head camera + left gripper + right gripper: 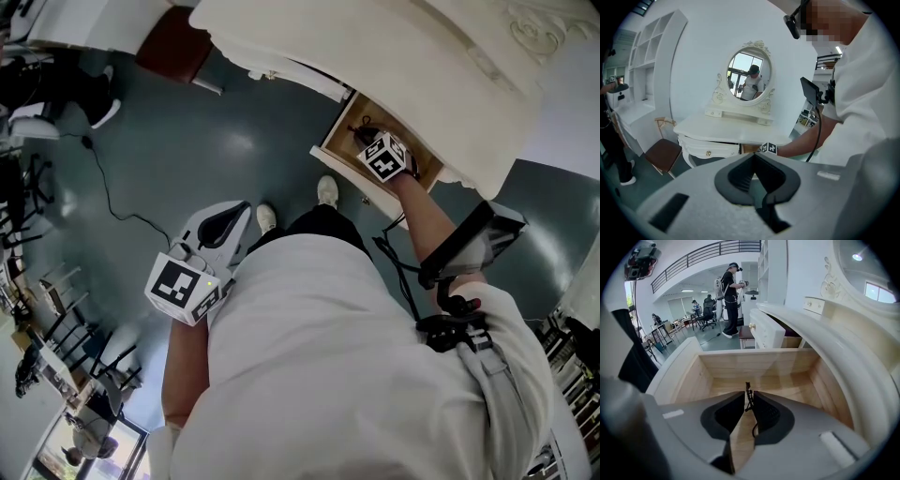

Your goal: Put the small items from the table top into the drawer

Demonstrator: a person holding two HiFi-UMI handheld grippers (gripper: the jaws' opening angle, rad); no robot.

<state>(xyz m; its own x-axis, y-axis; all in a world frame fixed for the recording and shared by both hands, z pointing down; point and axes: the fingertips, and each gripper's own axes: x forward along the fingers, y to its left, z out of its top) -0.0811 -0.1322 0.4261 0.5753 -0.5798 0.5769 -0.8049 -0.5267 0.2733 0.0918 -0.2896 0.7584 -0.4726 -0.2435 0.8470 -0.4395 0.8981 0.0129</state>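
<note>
Snagging is the risk: the right gripper [747, 394], clamped on a thin black cord [748, 388] low inside the wooden drawer [708, 376], could drag it out on withdrawal; the left gripper [753, 157] hangs closed, empty.

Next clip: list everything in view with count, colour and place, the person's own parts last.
dressing table: one, white, by the wall
oval mirror: one, white frame, on the dressing table
drawer: one, pale wood inside, pulled open
chair: one, brown seat, beside the dressing table
floor cable: one, black, on the grey floor
thin black item: one, inside the drawer
left gripper: grey, jaws together, empty
right gripper: grey, in the drawer, pinching the thin black item
</note>
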